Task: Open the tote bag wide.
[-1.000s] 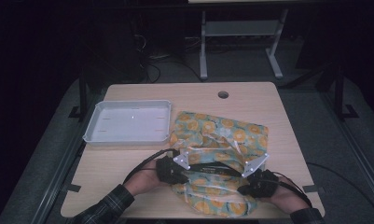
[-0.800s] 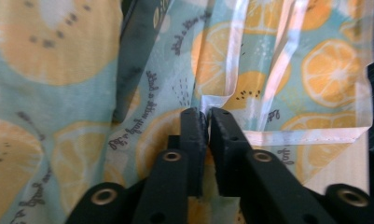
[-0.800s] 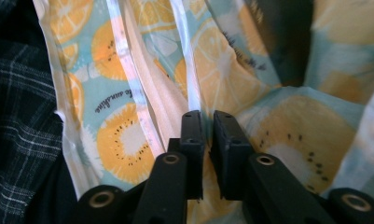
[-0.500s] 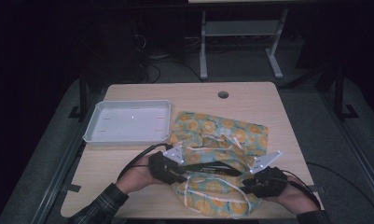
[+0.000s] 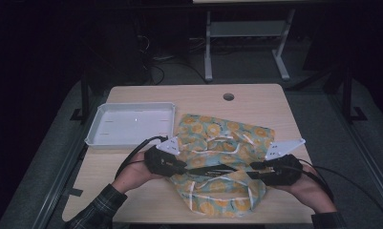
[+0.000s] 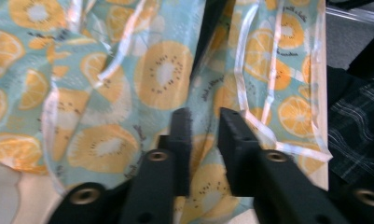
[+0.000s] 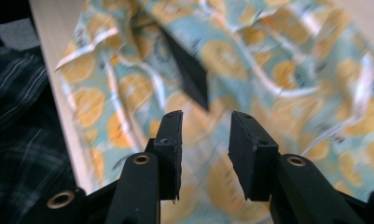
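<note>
Both grippers are hovering low-centre over the citrus-print cloth (image 5: 222, 157) crumpled on the counter (image 5: 256, 100): left gripper (image 6: 204, 140) fingers narrow, right gripper (image 7: 204, 140) fingers wider, both empty. Probably picking an edge; next needs closing on a hem.

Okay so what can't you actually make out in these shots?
- High view: the left gripper and right gripper tips lie dark on the cloth; jaw gaps too small to read.
- Left gripper view: print on the cloth too small to read.
- Right gripper view: the cloth is blurred.
- High view: room behind the table too dark.
</note>
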`<state>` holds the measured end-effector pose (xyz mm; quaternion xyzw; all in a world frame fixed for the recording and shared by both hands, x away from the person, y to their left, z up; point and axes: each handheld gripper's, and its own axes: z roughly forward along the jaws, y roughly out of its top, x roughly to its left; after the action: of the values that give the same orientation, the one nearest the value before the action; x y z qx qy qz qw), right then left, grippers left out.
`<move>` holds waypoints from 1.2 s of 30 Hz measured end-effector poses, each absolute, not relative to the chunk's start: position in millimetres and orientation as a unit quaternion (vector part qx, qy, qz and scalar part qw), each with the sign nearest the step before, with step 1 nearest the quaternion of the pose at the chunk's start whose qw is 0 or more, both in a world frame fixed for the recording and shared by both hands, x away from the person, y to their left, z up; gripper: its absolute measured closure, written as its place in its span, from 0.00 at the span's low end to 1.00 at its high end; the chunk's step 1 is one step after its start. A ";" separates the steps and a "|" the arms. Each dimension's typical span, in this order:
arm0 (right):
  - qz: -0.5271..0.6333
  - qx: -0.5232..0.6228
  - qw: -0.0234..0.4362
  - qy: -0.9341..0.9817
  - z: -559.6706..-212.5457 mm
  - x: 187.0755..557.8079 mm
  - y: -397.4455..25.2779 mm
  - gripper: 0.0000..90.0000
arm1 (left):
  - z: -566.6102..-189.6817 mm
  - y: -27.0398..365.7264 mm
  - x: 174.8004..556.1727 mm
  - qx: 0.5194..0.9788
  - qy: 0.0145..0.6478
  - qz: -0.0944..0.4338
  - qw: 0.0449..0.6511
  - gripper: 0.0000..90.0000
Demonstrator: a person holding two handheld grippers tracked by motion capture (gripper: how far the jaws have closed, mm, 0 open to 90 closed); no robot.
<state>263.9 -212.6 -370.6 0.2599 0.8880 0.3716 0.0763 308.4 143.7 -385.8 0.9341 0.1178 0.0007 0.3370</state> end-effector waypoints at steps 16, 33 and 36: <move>0.331 0.266 0.065 0.903 -396.1 312.7 -185.3 0.91 | -422.0 122.0 294.1 0.958 0.089 -0.020 0.271 0.96; 0.314 0.303 0.113 0.893 -402.9 336.8 -194.7 0.98 | -442.9 112.7 291.7 0.971 0.076 -0.024 0.224 0.99; 0.305 0.314 0.117 0.892 -407.6 343.5 -195.4 0.98 | -443.0 112.9 291.9 0.971 0.076 -0.025 0.224 0.99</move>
<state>343.5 -195.4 -407.6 0.3136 0.8917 0.3047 0.1172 291.9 112.9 -443.0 0.9713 0.0763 -0.0248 0.2240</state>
